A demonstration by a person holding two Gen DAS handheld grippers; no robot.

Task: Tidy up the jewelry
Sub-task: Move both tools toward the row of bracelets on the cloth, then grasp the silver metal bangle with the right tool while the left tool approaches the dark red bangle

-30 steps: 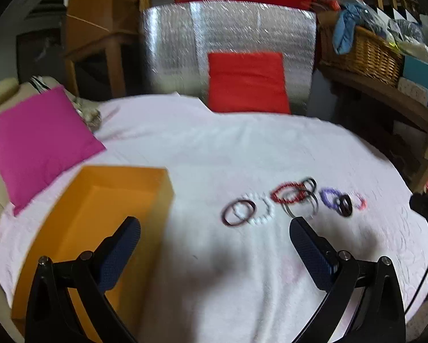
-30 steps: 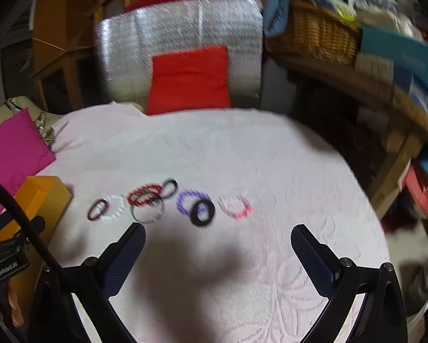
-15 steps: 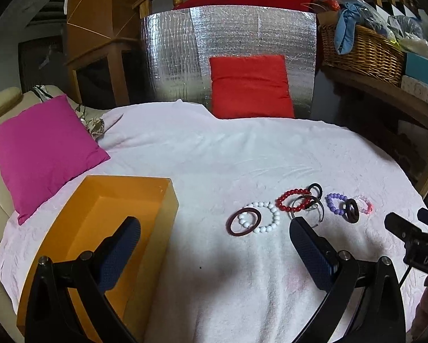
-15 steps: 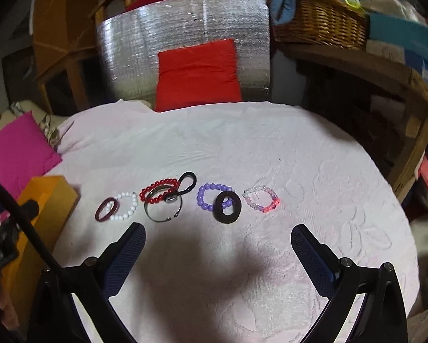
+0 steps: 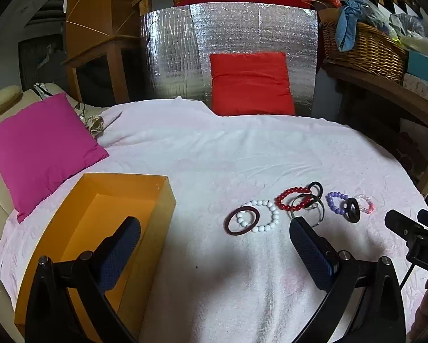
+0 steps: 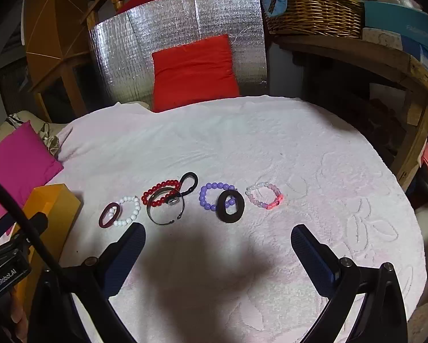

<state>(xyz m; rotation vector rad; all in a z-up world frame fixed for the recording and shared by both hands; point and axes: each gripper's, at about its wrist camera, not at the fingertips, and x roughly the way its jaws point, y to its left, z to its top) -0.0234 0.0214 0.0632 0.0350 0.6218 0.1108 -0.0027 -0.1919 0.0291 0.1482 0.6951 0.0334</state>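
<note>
On the pale pink towel-like cloth [image 6: 242, 143] that covers the surface, the jewelry lies in one loose row that runs from left to right, across the view of both cameras. From the left there is a dark red bangle [image 6: 108, 215] that overlaps a white bead bracelet [image 6: 129, 207]. Next comes a red bead bracelet [image 6: 159, 194], with a dark metal cuff bangle [image 6: 165, 207] lying over it and a black loop clip [image 6: 188, 184] at its far right side. Then a purple bead bracelet [image 6: 211, 195] is partly covered by a thick black ring [image 6: 230, 205]. The last piece on the right is a pale pink bead bracelet [image 6: 264, 195], which lies apart from the others. All pieces lie flat.

To the left of the row stands an open orange box [image 5: 162, 200]; the part of its inside that is in view holds nothing.

The left gripper [image 5: 215, 237] hangs above the cloth between the box and the row, its fingers wide apart and holding nothing. The right gripper [image 6: 217, 241] hangs just before the middle of the row, also spread wide and holding nothing.
</note>
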